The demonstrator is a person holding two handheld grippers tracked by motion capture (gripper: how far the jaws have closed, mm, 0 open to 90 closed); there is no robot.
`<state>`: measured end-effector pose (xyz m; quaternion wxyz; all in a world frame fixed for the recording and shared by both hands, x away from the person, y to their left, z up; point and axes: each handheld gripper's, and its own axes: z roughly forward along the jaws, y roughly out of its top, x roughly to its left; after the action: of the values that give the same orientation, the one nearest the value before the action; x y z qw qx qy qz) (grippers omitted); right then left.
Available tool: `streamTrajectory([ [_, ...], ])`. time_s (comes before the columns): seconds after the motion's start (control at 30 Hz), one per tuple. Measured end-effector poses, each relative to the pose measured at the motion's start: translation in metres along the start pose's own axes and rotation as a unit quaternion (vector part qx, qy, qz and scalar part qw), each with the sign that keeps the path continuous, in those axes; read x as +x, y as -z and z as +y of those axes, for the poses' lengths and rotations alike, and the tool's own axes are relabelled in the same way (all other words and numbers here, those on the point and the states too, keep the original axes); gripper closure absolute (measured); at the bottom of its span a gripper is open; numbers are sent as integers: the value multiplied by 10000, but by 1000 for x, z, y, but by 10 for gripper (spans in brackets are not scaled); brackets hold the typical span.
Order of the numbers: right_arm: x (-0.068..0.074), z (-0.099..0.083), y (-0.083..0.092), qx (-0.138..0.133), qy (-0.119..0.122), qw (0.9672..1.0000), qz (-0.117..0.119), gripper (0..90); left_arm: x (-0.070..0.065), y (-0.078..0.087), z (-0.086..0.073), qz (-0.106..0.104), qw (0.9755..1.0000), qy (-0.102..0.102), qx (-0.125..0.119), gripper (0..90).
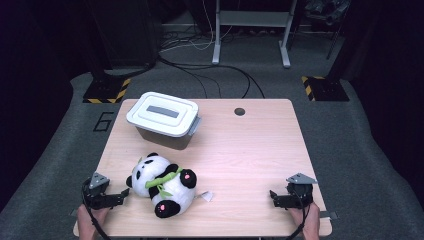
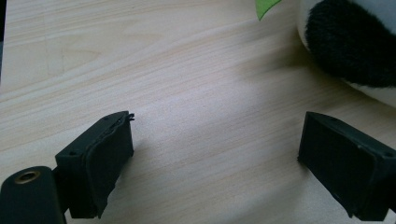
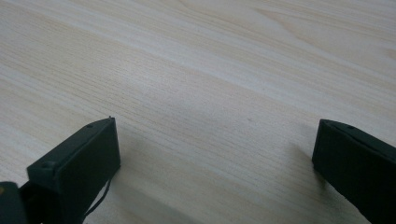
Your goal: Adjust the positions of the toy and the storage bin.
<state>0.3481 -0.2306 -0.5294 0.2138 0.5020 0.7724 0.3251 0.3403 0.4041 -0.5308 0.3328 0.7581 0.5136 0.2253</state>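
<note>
Lying near the table's front left edge: toy panda, green leaves across its belly.
Left gripper: jaws wide apart, empty, just beside the panda.
Right gripper: jaws wide apart, empty, well apart from the panda.
Box: lidded, behind the panda.
Writing: "6" on the floor.

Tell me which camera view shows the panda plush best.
The high view: the whole panda plush lies on the table near the open left gripper, green leaf across its belly. The left gripper view catches just a black-and-white edge of it at top right. The right gripper view looks at bare tabletop.
</note>
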Motion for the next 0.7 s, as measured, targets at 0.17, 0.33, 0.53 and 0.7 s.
streamTrajectory([
  [0.17,0,0,0,3,29,10000,7,0,0,0,0,-12,10000,4,0,99],
  [0.33,0,1,-1,8,32,10000,31,2,0,0,0,-7,10000,17,-24,102],
  [0.53,1,1,0,4,39,10000,7,3,0,0,0,-10,10000,16,-27,104],
  [0.7,-1,1,-1,-3,66,10000,57,2,0,0,0,-21,10000,11,-23,104],
])
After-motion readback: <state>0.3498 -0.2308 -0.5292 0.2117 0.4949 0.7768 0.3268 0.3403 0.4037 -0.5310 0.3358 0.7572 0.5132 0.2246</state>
